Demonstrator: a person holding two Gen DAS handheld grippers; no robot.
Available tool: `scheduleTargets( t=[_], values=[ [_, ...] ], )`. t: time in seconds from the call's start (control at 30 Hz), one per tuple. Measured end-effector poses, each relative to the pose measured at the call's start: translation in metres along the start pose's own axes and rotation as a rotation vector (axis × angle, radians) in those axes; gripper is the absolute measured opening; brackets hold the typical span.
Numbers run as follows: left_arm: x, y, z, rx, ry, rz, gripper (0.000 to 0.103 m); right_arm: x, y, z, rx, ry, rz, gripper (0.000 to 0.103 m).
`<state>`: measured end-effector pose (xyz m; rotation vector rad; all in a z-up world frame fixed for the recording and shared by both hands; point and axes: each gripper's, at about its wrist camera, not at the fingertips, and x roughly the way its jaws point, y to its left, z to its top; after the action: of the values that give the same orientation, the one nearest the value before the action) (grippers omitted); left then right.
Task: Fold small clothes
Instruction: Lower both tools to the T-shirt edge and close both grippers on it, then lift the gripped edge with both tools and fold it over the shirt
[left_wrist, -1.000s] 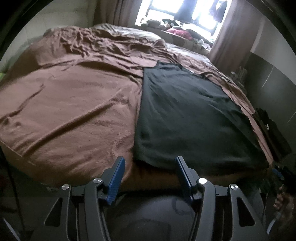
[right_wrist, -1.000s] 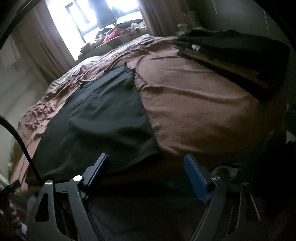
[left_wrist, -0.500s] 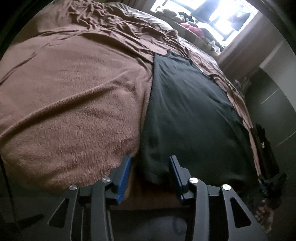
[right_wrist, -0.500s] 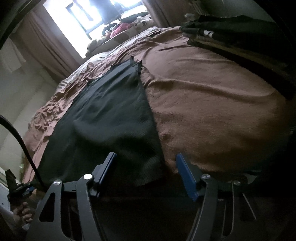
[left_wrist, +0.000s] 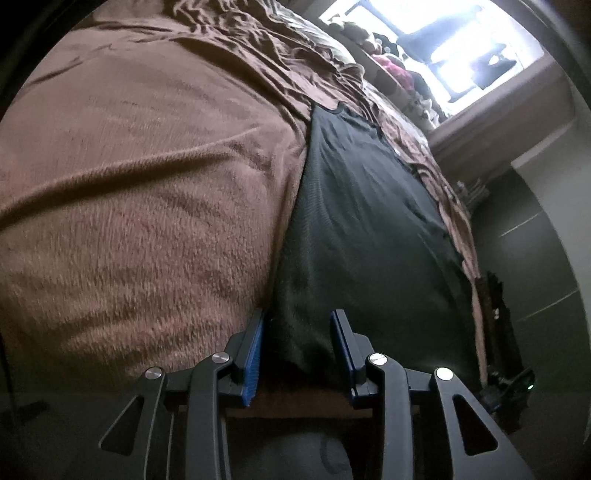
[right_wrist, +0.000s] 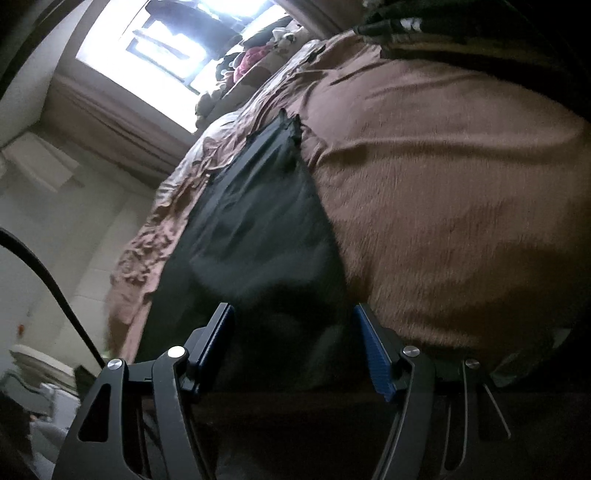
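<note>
Across the bed (left_wrist: 147, 221), my dark garment (left_wrist: 369, 240) lies flat; I've dropped both tools to its near hem. Left tool (left_wrist: 297, 354) and right tool (right_wrist: 295, 347) have been narrowing around the corners, not yet pinching.

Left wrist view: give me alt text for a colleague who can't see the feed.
The left tool straddles the near left corner of a dark garment spread flat on a bed's brown blanket, its blue pads having just been closing around the hem but not visibly pressing it. A bright window lies beyond the bed's far end.
</note>
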<state>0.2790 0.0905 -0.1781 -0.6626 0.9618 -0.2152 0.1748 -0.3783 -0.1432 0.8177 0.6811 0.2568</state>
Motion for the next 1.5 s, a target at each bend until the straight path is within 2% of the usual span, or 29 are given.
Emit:
scheduleTargets(
  t=[0.07, 0.27, 0.3, 0.37, 0.47, 0.57, 0.83, 1.3, 1.5],
  values=[
    [0.000, 0.003, 0.001, -0.016, -0.007, -0.019, 0.031, 0.002, -0.003, 0.001, 0.025, 0.013, 0.015, 0.061],
    [0.001, 0.015, 0.006, -0.062, -0.017, -0.045, 0.013, 0.010, 0.003, 0.002, 0.038, 0.004, -0.013, 0.059],
    [0.001, 0.015, 0.006, -0.063, -0.017, -0.045, 0.011, 0.011, 0.006, 0.000, 0.037, -0.001, -0.020, 0.056],
    [0.000, 0.016, 0.006, -0.067, -0.016, -0.053, 0.006, 0.013, 0.012, -0.001, 0.030, 0.004, -0.033, 0.031],
    [-0.005, 0.019, 0.005, -0.079, -0.023, -0.077, 0.005, 0.023, 0.015, 0.002, 0.048, 0.030, -0.052, 0.015],
    [-0.013, 0.018, 0.004, -0.076, -0.039, -0.094, 0.005, 0.021, 0.022, 0.004, 0.055, 0.015, -0.059, 0.008],
    [-0.037, 0.007, 0.005, -0.057, -0.089, -0.129, 0.004, -0.010, 0.030, -0.004, 0.108, -0.052, -0.047, 0.004],
    [-0.095, -0.011, -0.013, -0.039, -0.174, -0.154, 0.004, -0.058, 0.054, -0.020, 0.020, -0.101, 0.020, 0.003],
    [-0.135, -0.019, -0.032, -0.029, -0.221, -0.197, 0.004, -0.085, 0.065, -0.028, -0.018, -0.113, 0.028, 0.003]
  ],
)
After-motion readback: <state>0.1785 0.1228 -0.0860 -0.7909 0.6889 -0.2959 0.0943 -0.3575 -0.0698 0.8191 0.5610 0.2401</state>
